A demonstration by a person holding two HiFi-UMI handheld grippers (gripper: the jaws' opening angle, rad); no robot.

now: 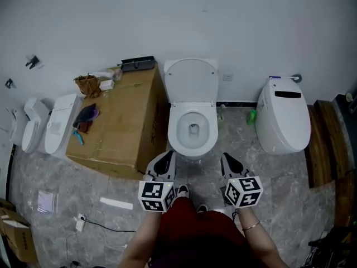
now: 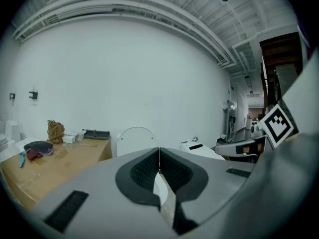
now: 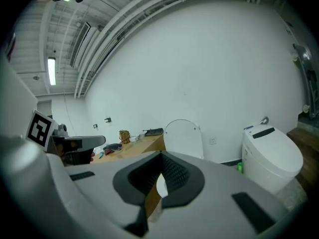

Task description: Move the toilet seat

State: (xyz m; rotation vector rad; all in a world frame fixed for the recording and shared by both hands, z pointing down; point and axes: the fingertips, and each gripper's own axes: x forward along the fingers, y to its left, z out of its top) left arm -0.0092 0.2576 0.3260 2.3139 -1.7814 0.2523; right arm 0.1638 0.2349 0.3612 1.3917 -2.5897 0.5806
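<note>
Head view, centre: a white toilet (image 1: pixel 192 130) stands against the white wall (image 1: pixel 178 15). The toilet seat (image 1: pixel 191 81) is in the upper centre of the frame. Its cover is raised upright against the wall above the open bowl; whether the ring lies on the rim or is lifted with the cover cannot be told.

Lower centre: the left hand-held gripper (image 1: pixel 163 159) and the right hand-held gripper (image 1: pixel 230 162) hang side by side just in front of the bowl, well apart from the seat. Each gripper view shows its dark ribbed jaws pressed together with nothing between them, pointing toward the raised cover.

Left of centre: a large cardboard box (image 1: pixel 120 121) stands just beside the toilet. It carries a brown bag (image 1: pixel 87 84), a dark tray (image 1: pixel 138 63) and a dark cloth (image 1: pixel 86 117).

Right: a second, closed toilet (image 1: pixel 283 116) rests on the grey marbled floor (image 1: pixel 290 194). Far left: further white fixtures (image 1: pixel 58 121) line the wall.
</note>
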